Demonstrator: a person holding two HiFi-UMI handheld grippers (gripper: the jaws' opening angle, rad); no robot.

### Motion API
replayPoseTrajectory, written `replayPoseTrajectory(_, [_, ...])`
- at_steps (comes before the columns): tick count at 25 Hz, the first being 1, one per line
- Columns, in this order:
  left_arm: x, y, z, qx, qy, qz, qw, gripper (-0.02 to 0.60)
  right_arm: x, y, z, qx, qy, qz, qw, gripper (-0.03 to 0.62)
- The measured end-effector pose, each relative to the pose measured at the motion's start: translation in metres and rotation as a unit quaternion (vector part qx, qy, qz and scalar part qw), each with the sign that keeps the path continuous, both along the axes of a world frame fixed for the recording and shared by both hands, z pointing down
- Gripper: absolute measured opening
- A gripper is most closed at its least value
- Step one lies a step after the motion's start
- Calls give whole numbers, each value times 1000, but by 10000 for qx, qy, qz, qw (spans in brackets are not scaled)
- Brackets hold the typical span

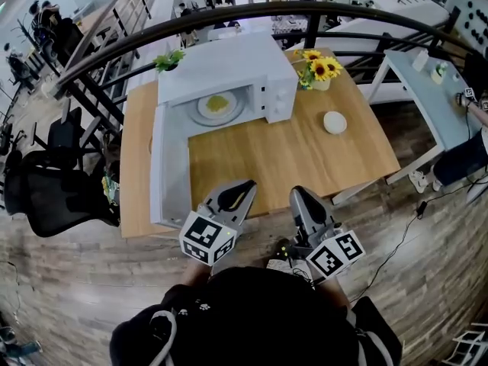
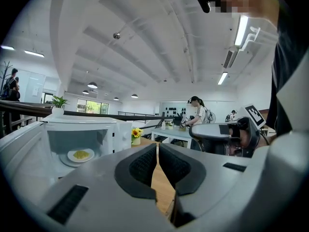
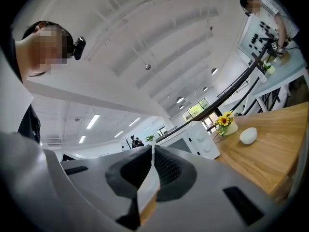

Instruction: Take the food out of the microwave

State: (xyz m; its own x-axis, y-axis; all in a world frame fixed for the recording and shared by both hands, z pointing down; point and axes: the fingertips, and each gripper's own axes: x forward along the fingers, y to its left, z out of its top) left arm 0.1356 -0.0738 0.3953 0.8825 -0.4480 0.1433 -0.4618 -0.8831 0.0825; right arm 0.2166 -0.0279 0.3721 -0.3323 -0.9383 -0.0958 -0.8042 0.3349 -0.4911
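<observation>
A white microwave (image 1: 229, 71) stands at the back of the wooden table (image 1: 305, 158), its door (image 1: 169, 170) swung open toward me on the left. Inside it lies a white plate of yellow food (image 1: 217, 105), which the left gripper view also shows as the plate of food (image 2: 80, 154) on the turntable. My left gripper (image 1: 248, 183) hovers over the table's near edge, shut and holding nothing. My right gripper (image 1: 296, 191) is beside it, also shut and holding nothing. Both are well short of the microwave. In each gripper view the jaws meet: left gripper (image 2: 158, 146), right gripper (image 3: 152, 149).
A small white bowl (image 1: 335, 122) sits right of the microwave, with a vase of sunflowers (image 1: 319, 71) behind it. A potted plant (image 1: 169, 59) is at the back left corner. A black office chair (image 1: 53, 189) is left of the table, and a dark railing (image 1: 229, 12) curves behind it.
</observation>
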Motion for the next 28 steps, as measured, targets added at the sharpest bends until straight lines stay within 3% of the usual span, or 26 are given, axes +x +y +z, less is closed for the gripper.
replayPoseTrajectory(15, [27, -25, 9, -124, 19, -712, 9974, 23, 39, -34, 8, -104, 6, -654, 9978, 17])
replayPoseTrajectory(28, [-10, -48, 25, -259, -131, -1616, 9864, 23, 30, -61, 24, -264, -62, -1209, 9923, 18])
